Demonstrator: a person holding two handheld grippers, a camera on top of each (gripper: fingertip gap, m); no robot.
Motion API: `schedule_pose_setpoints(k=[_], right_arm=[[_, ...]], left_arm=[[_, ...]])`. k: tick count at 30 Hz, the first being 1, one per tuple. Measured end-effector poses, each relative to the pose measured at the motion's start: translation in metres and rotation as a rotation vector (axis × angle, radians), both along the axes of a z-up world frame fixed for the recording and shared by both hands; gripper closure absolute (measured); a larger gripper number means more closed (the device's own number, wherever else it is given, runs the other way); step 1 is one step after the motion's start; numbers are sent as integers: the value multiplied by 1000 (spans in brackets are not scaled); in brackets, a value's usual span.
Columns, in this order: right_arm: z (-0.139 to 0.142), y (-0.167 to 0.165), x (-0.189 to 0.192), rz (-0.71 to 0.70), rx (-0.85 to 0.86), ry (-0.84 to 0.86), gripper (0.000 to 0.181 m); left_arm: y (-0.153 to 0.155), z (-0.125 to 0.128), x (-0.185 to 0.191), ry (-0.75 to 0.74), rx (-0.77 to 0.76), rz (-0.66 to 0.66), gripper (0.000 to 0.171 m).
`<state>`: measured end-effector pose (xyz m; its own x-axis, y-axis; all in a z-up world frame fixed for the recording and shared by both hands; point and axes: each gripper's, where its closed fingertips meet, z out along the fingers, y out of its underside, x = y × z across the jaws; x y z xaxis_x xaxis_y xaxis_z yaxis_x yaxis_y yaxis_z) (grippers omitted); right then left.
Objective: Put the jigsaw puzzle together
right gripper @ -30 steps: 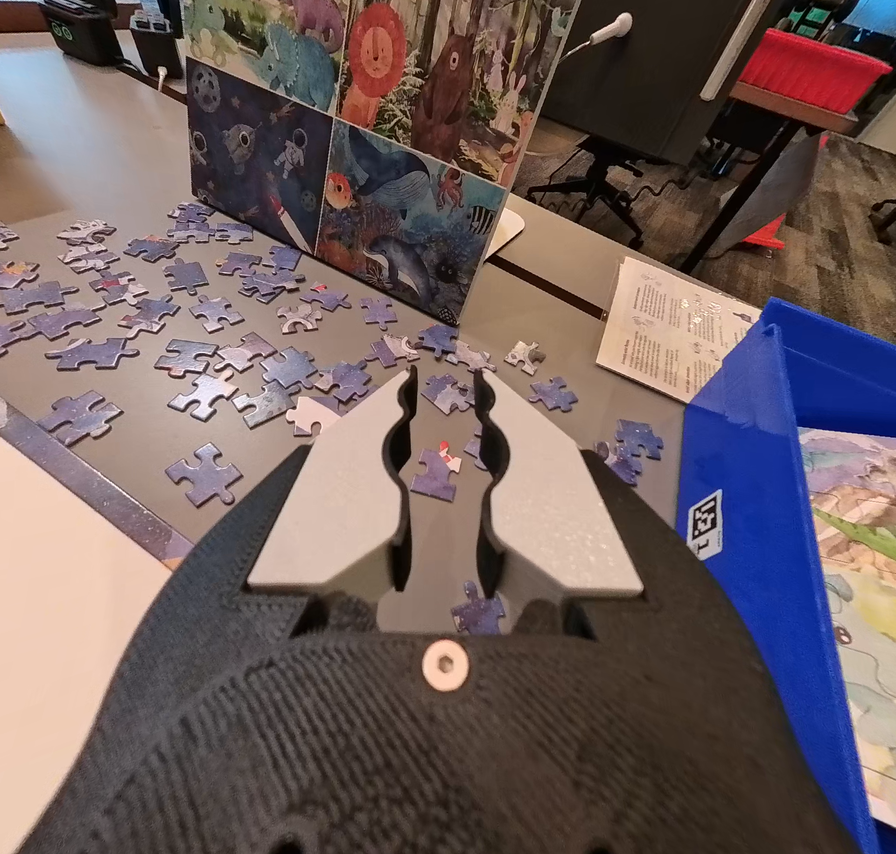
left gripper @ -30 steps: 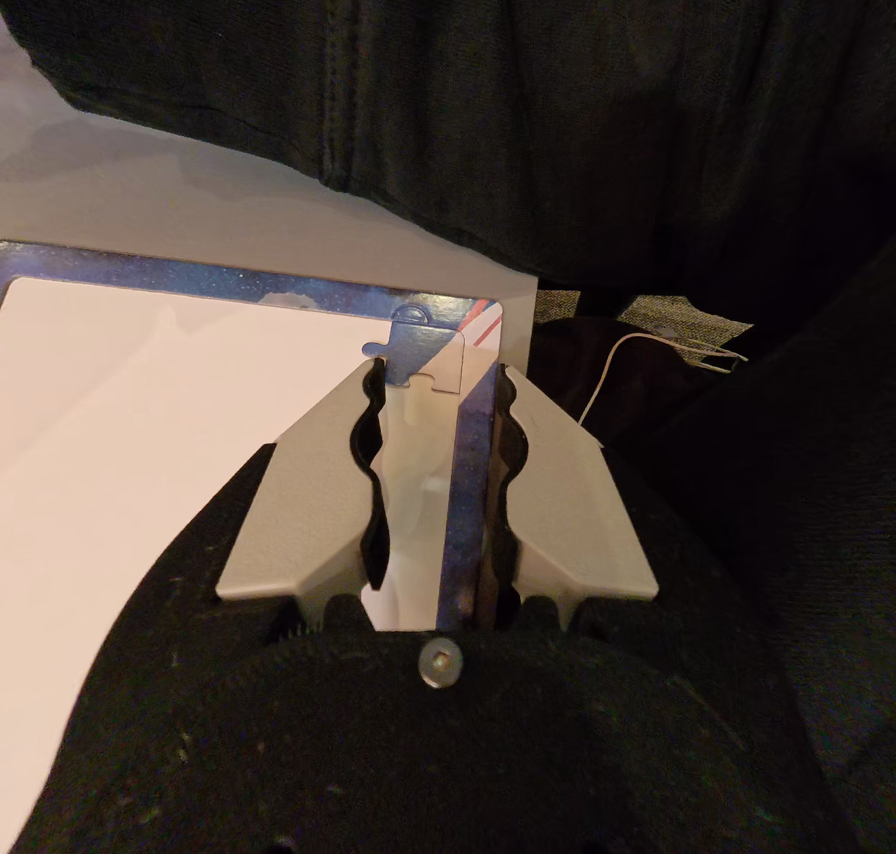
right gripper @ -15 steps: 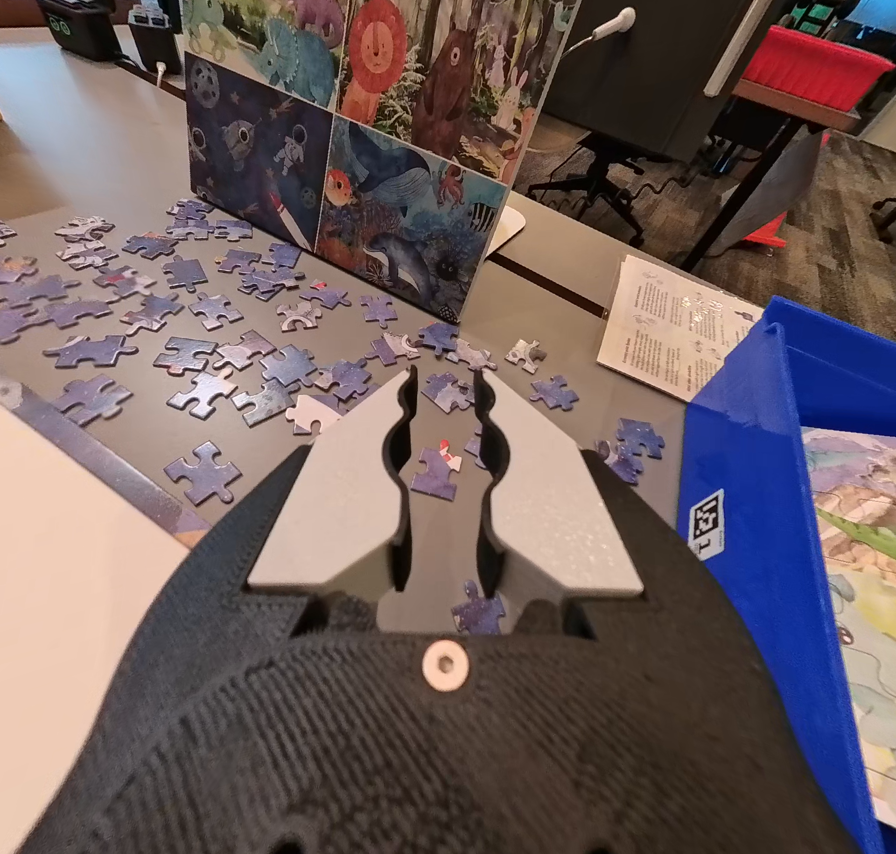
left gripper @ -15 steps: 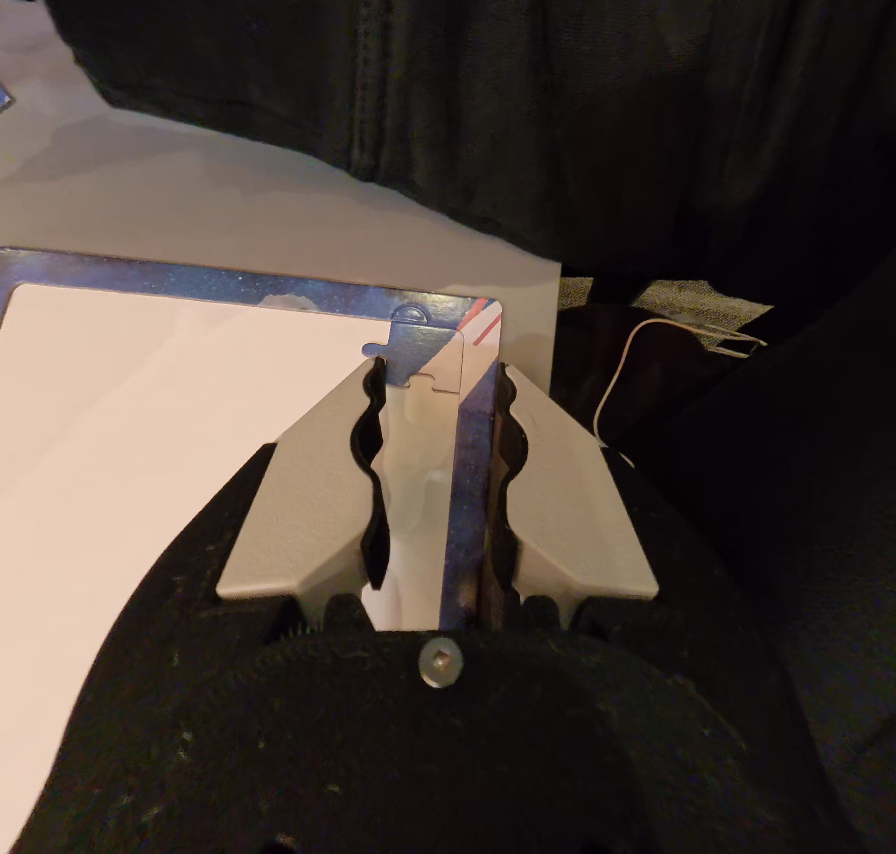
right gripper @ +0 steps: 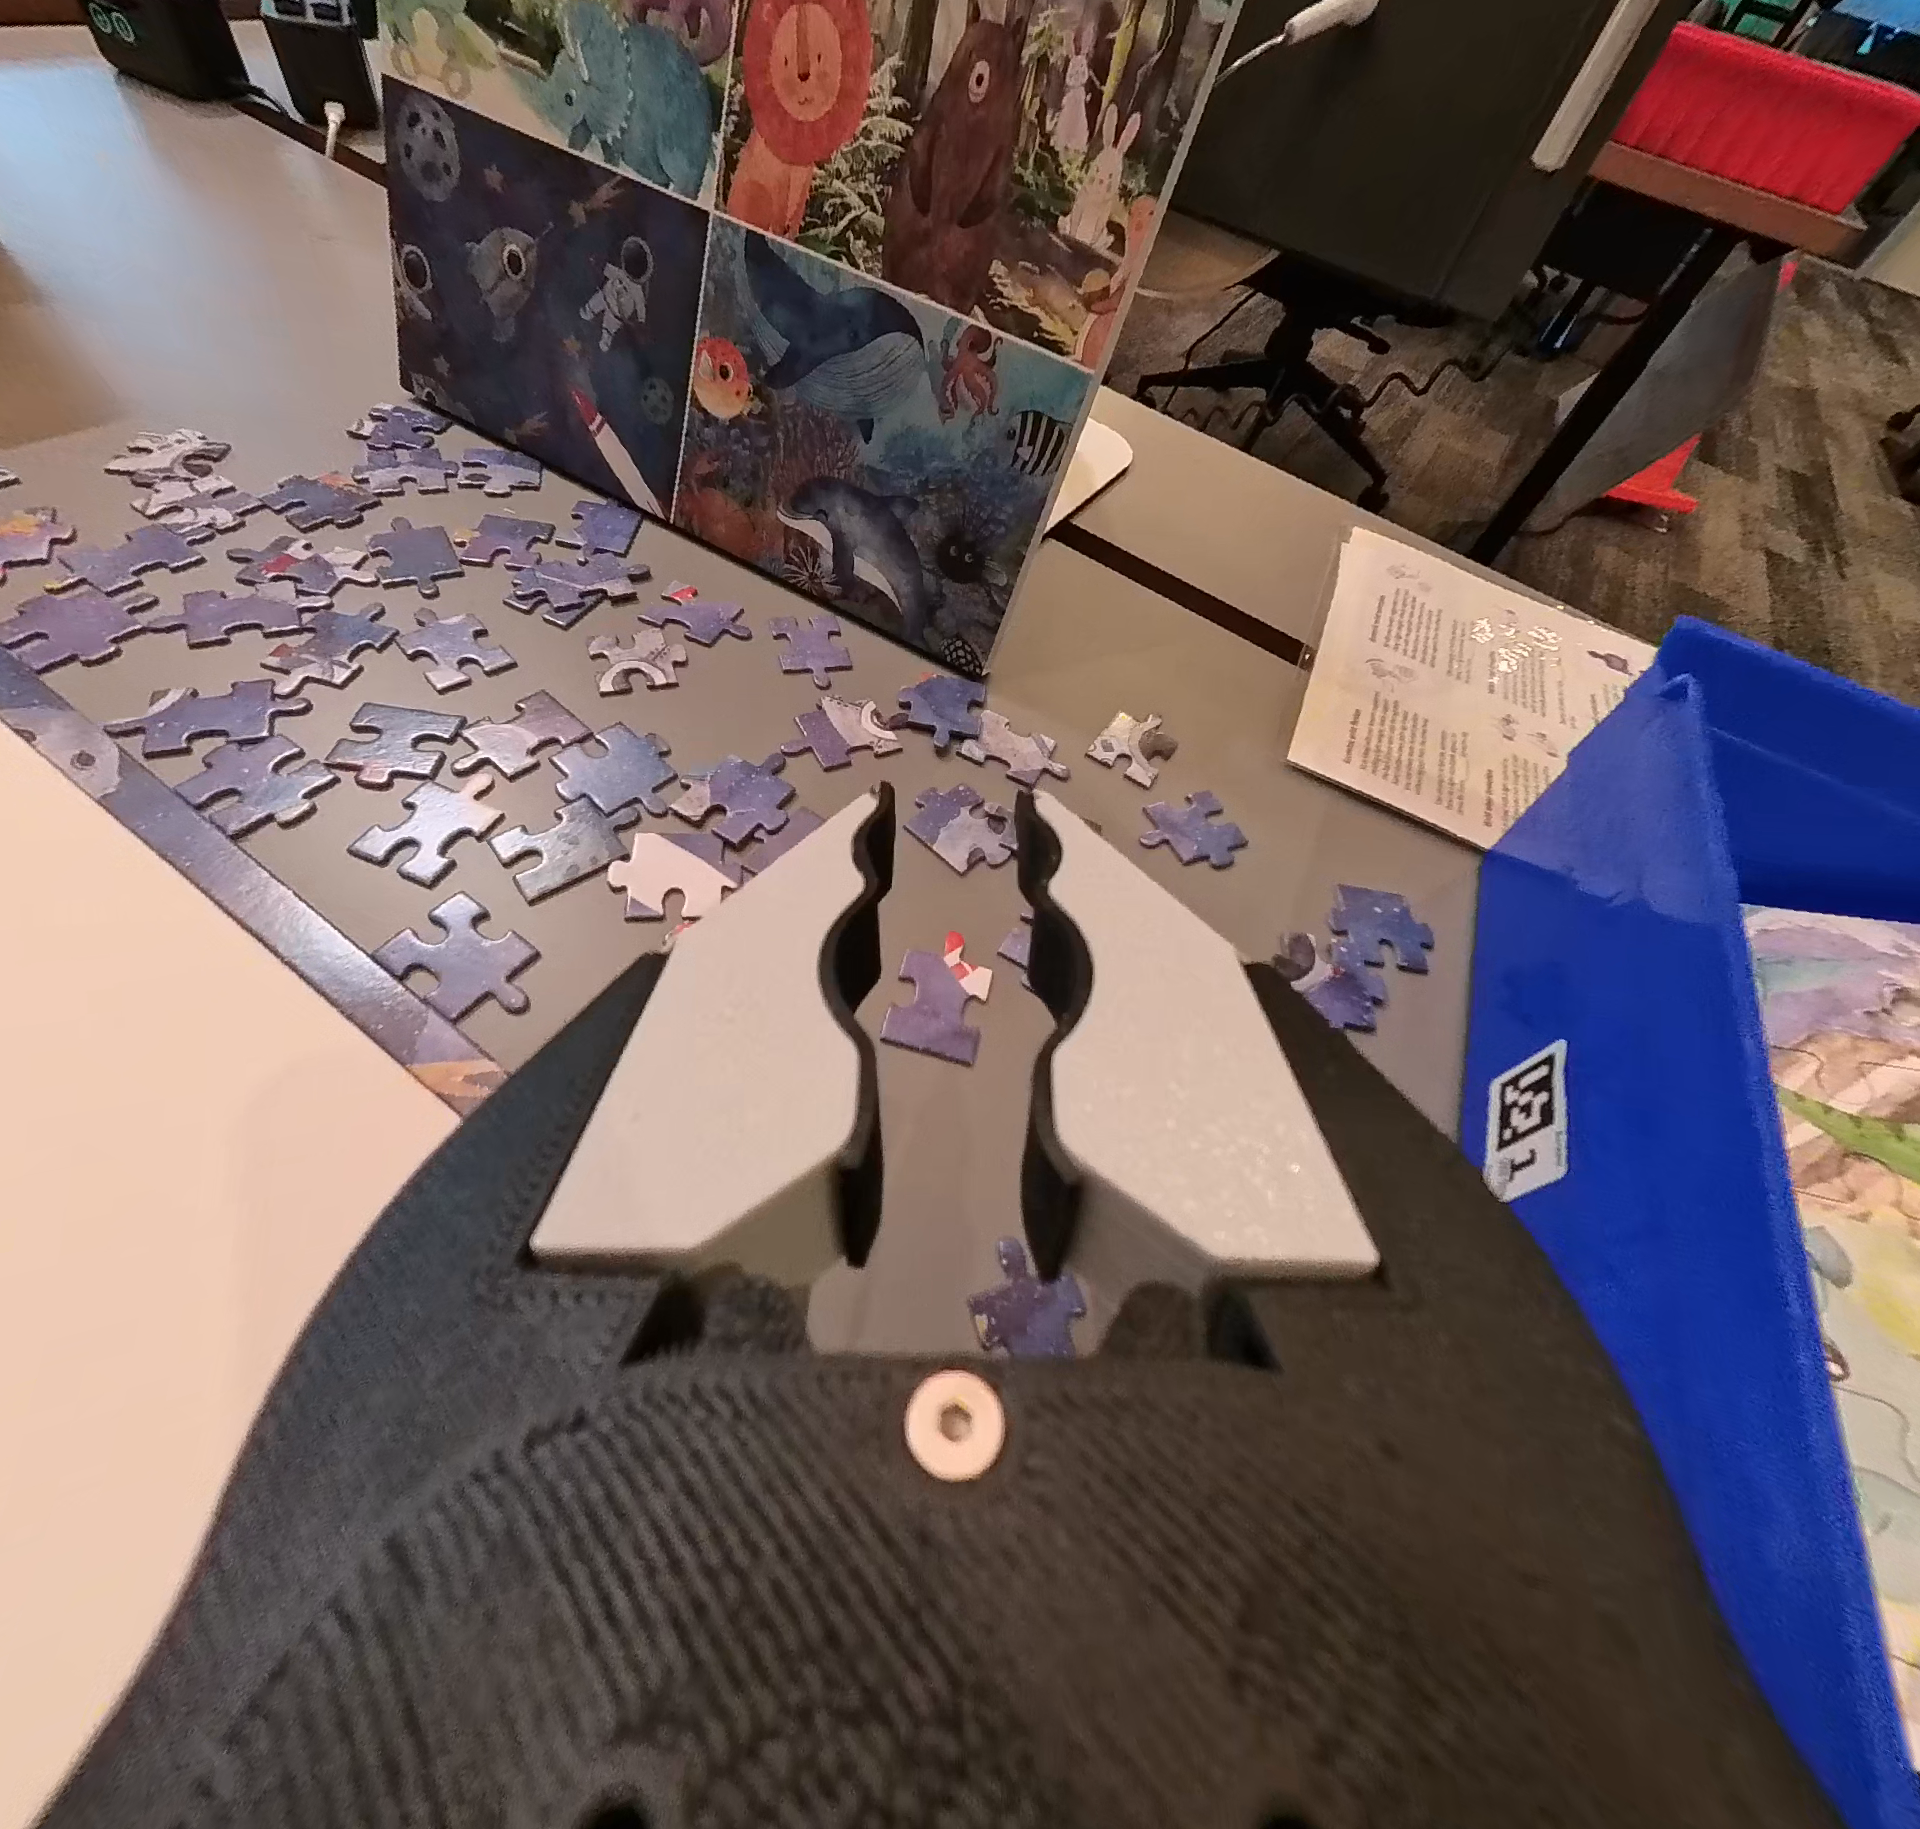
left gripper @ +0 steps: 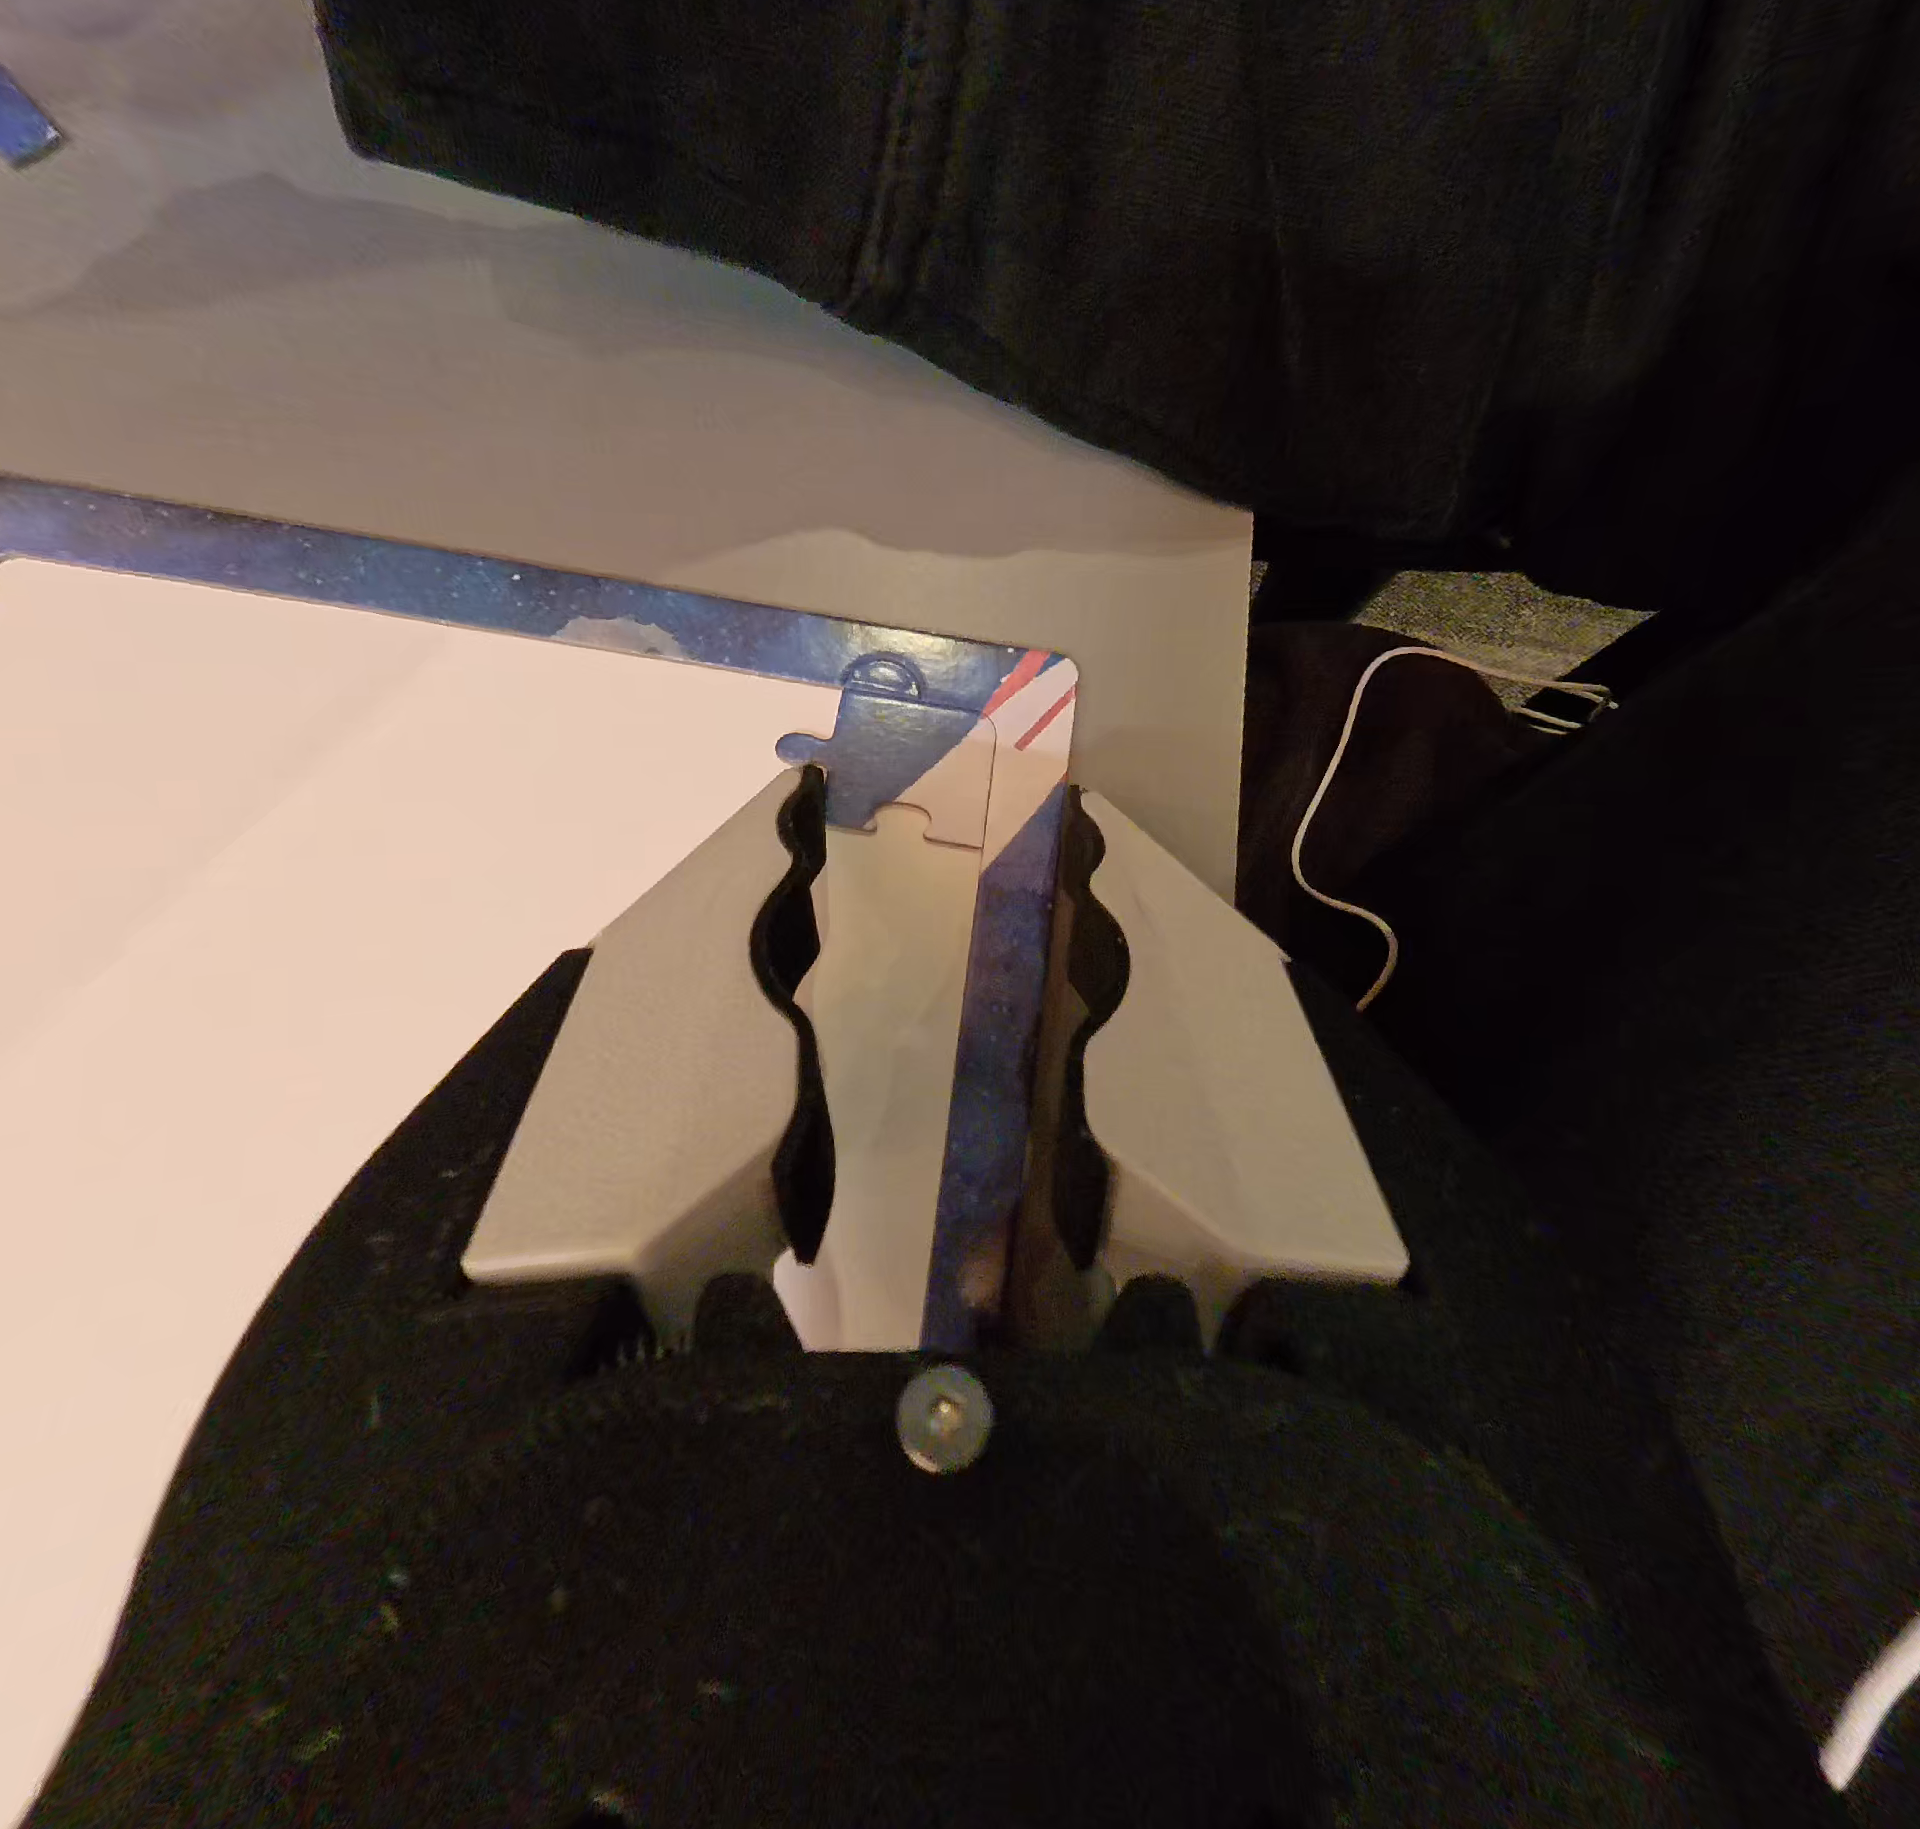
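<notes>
In the left wrist view my left gripper [left gripper: 935, 792] is open and empty, low over the near right corner of the white puzzle board [left gripper: 312, 948]. The board's blue border [left gripper: 997, 1000] runs between the fingers. One blue corner piece [left gripper: 899, 751] lies fitted in that corner, just ahead of the fingertips. In the right wrist view my right gripper [right gripper: 954, 803] is open and empty above the grey table. A blue piece with a red and white mark [right gripper: 935, 1000] lies on the table between its fingers. Many loose blue pieces [right gripper: 416, 740] are scattered to the left and ahead.
A picture board with four sample scenes [right gripper: 790, 325] stands upright behind the pieces. A blue bin [right gripper: 1662, 948] holding another puzzle sits at the right. A printed sheet [right gripper: 1455, 688] lies beyond it. Dark clothing [left gripper: 1247, 221] and a white cable [left gripper: 1340, 844] lie past the table edge. The grippers' ends are close to 30 cm from one another.
Both grippers stay open and empty. The left view has drifted a little left over the board corner. The right view has shifted only slightly over the loose pieces.
</notes>
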<state>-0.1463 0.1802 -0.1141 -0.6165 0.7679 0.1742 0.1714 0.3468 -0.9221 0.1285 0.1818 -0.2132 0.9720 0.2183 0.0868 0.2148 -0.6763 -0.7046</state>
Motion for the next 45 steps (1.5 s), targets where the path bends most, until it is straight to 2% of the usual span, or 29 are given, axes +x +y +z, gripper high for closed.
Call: schedule_pose_setpoints(k=[1,3,4,8,13,19,22,24,28,34,39,41,45], right_arm=[[-1,0,0,0,2,-2,160],[-3,0,-1,-1,3,-6,160],[-3,0,-1,-1,3,-10,159],[-6,0,-2,-2,4,-20,159],[-10,0,-4,-5,8,-24,160],[-14,-2,-5,7,-22,-35,160],[-13,-4,-5,18,-40,-24,162],[-10,-7,-4,33,-69,2,167],[-12,-17,-2,72,-137,-16,169],[-33,-30,3,145,-166,-154,158],[-12,-53,33,409,-344,-232,138],[-13,-54,37,431,-322,-227,137],[-19,-50,31,375,-233,-188,139]], left_arm=[[0,1,0,-6,7,9,125],[-5,6,-2,-20,24,10,106],[-8,13,-5,-26,52,17,104],[-28,41,-24,-82,194,83,104],[-64,64,-75,-35,268,199,102],[-117,66,-172,98,248,394,120],[-146,62,-204,200,267,513,134],[-158,61,-204,178,325,557,150],[-184,63,-211,225,307,607,154],[-194,60,-214,160,313,622,152],[-196,62,-214,149,332,625,152],[-199,62,-217,149,337,640,152],[-218,64,-226,173,335,700,153]])
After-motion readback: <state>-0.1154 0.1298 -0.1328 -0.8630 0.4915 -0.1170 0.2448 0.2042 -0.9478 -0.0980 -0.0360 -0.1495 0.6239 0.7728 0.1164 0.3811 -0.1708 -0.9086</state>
